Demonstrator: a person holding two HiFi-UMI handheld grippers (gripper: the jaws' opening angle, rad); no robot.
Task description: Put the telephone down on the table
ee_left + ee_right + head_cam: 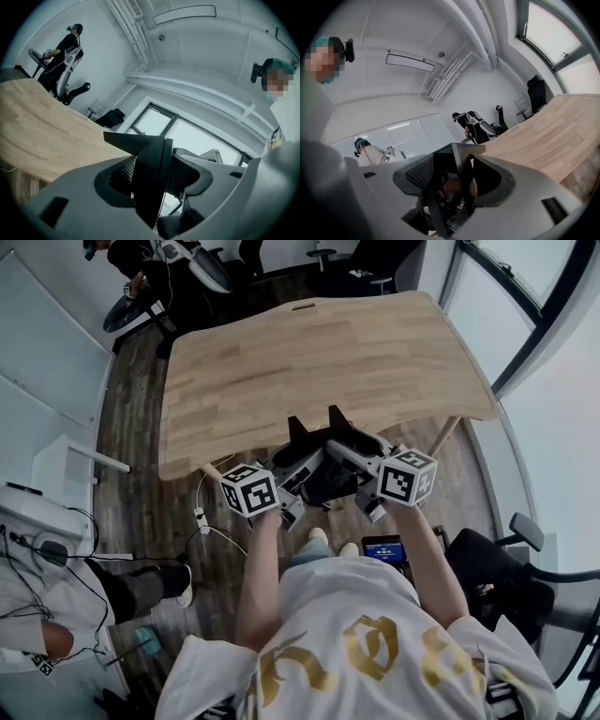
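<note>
At the near edge of a pale wooden table (309,352), a black flat-sided telephone (328,479) is being held aloft, not yet set down, clamped by the left gripper (292,454) and the right gripper (354,442), both closed on it; a forward carry and lowering are being called for

Black telephone (458,157) clamped in right tool (457,182), table (548,136) alongside.

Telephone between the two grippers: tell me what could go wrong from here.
1. The telephone is held at the table's near edge, mostly over the floor; released now, it would likely drop past the top.
2. The left gripper and the right gripper both appear clamped on it; moving them unevenly could twist it loose.
</note>
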